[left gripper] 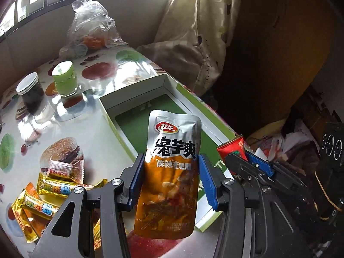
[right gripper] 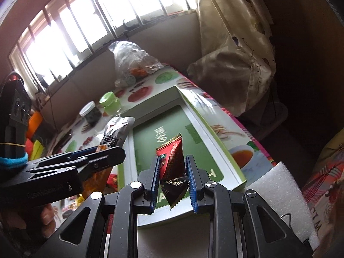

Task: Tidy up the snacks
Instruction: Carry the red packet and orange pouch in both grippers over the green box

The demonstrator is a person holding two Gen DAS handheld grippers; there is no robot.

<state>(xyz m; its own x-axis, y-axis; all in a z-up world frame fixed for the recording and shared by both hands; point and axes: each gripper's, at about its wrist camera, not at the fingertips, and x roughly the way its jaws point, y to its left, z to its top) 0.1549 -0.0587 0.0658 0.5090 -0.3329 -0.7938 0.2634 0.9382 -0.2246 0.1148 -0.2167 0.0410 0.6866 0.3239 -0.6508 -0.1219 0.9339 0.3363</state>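
My left gripper (left gripper: pixel 171 161) is shut on a silver and orange snack pouch (left gripper: pixel 172 176), held upright over the near edge of an open green and white box (left gripper: pixel 150 120). My right gripper (right gripper: pixel 173 161) is shut on a small red and dark snack packet (right gripper: pixel 173 161) above the same box (right gripper: pixel 172 129). The right gripper and its red packet (left gripper: pixel 232 149) also show at the right of the left wrist view. The left gripper and its pouch (right gripper: pixel 117 133) show at the left of the right wrist view. Several yellow and orange snack bars (left gripper: pixel 43 197) lie on the table at the lower left.
A fruit-patterned tablecloth (left gripper: pixel 90 133) covers the table. A dark jar with a white lid (left gripper: pixel 30 90), a green-lidded jar (left gripper: pixel 64 79) and a clear plastic bag (left gripper: pixel 92 25) stand at the back. A curtain (left gripper: pixel 193 32) hangs beyond the table. White foam (right gripper: pixel 283 193) lies near right.
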